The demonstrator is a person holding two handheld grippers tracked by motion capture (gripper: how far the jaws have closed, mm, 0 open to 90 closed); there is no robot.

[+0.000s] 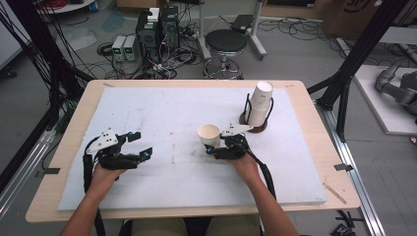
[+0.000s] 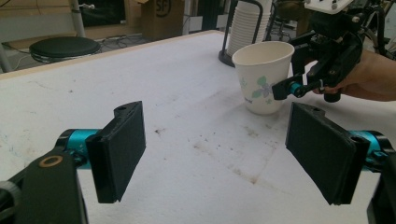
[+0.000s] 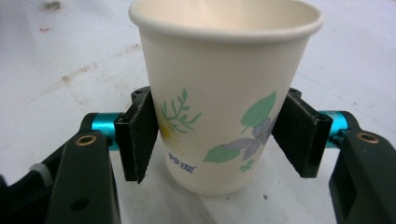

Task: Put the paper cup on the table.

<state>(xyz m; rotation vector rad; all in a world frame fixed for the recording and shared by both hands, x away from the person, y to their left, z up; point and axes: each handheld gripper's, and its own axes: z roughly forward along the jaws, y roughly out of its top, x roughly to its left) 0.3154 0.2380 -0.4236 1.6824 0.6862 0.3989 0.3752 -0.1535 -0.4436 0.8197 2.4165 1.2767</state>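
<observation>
Evidently to keep it upright, the right gripper (image 3: 217, 140) clasps a flowered paper cup (image 3: 224, 93) low on its sides at the counter's (image 1: 162, 118) centre, while the left gripper (image 1: 134, 145), lower left, hangs wide open and empty.

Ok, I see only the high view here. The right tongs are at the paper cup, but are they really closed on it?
Observer: Yes. In the right gripper view both pads press the sides of the paper cup, low on its wall.
Operator: Does the cup have any print?
Observer: Green leaves and a purple flower, facing the right tongs.
Operator: And the left tongs, do they hold something?
Observer: No. The left tongs stand wide open above the white board, with nothing between them.
</observation>
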